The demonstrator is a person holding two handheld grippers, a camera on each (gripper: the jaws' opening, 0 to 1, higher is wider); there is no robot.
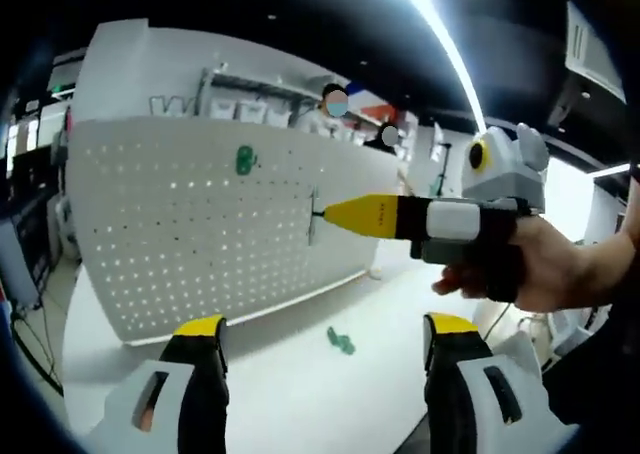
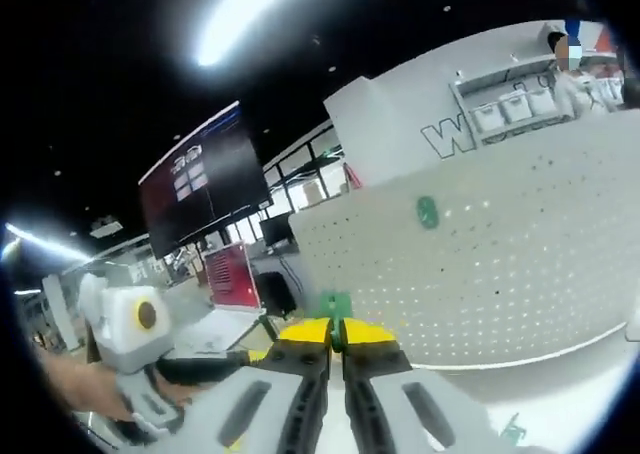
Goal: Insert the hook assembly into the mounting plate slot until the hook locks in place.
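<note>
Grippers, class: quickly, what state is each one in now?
Left gripper: open, holding nothing.
Right gripper: fingers shut on a green hook, near the pegboard.

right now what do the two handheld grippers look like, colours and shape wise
The left gripper has two blocky white jaws with dark slots, black inner faces and yellow tips. The right gripper, seen from the side in the left gripper view, has a tapering yellow tip with small print, a white and black body and a black handle. In its own view its yellow-tipped jaws look alike.
</note>
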